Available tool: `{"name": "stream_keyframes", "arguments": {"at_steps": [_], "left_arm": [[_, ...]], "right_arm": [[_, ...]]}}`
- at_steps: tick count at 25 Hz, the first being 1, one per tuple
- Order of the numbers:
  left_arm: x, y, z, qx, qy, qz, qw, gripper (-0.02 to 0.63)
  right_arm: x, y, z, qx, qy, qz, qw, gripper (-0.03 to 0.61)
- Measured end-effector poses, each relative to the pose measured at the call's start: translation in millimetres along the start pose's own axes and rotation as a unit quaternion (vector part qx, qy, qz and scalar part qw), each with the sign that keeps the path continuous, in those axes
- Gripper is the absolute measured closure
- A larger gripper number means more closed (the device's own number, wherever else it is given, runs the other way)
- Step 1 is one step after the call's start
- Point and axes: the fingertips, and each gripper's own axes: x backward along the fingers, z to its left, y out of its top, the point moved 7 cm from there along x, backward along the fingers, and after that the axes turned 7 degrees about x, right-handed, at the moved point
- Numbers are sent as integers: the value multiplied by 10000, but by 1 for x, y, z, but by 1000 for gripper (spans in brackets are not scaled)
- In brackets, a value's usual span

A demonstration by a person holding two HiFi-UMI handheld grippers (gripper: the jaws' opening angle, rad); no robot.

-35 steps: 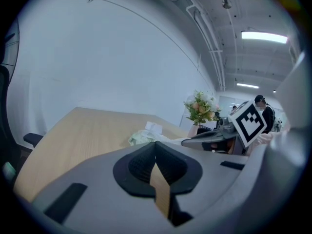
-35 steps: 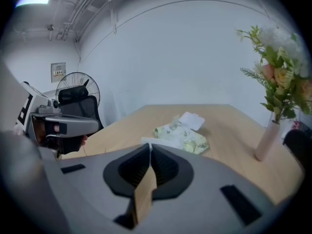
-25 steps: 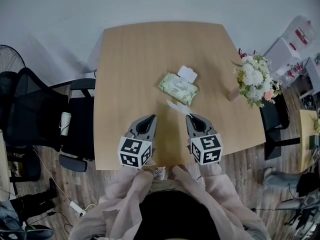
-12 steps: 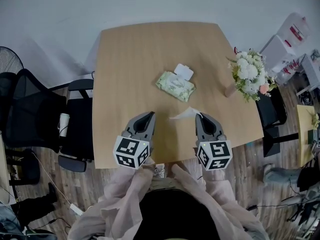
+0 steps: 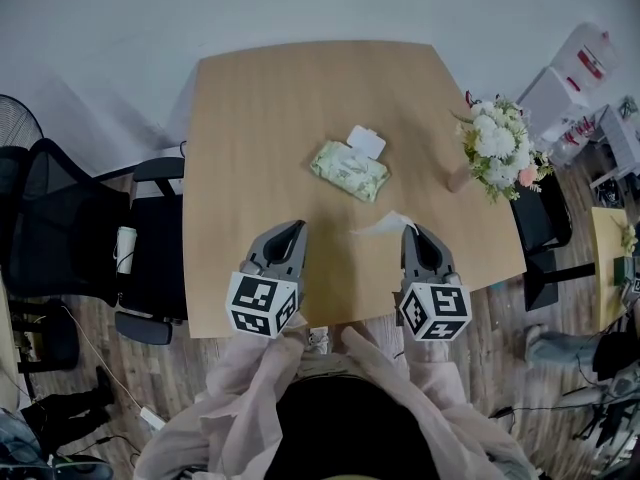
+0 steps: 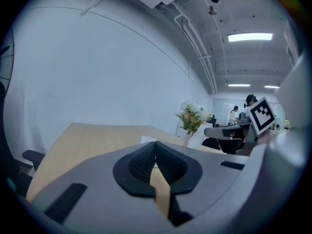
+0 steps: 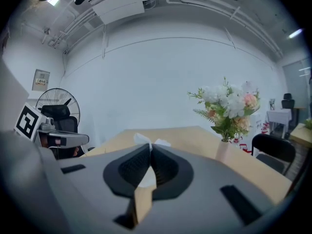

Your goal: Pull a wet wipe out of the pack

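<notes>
The green wet wipe pack point(image 5: 349, 170) lies mid-table with its white lid flap point(image 5: 366, 141) folded open. My right gripper point(image 5: 411, 228) hovers near the pack's right front and is shut on a white wet wipe point(image 5: 384, 225), which hangs free of the pack and trails left from the tips. In the right gripper view the wipe point(image 7: 146, 140) sticks out past the closed pads of my right gripper point(image 7: 149, 147). My left gripper point(image 5: 294, 226) is over the table's near left, shut with nothing in it. The left gripper view shows my left gripper point(image 6: 156, 145) with pads meeting.
A vase of white and pink flowers point(image 5: 497, 153) stands at the table's right edge. A black office chair point(image 5: 70, 228) and a fan point(image 5: 15, 118) are left of the wooden table point(image 5: 250, 108). Another chair point(image 5: 545, 228) sits at the right.
My right gripper has risen and moved right, away from the pack, drawing the wipe clear of it. The left gripper has lifted slightly.
</notes>
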Motion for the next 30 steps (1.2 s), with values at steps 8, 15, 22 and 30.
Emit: {"name": "stream_keyframes", "arguments": {"at_steps": [8,15,22,30], "left_arm": [[-1,2,5,-36,4,56,10000,603],[4,-2,8,0,27,103,9999,603],[7,-4,7,-1,11,118,9999,603],[5,-8,3,15,-42,177,9998,603]], "right_arm": [[-8,2,-2,-26,-33,49,10000,568],[-11,0,4,53,2,100,9999,569],[-11,-1,7,37,72,107,9999,569],[-8,-3,5,21,87,125,9999,569]]}}
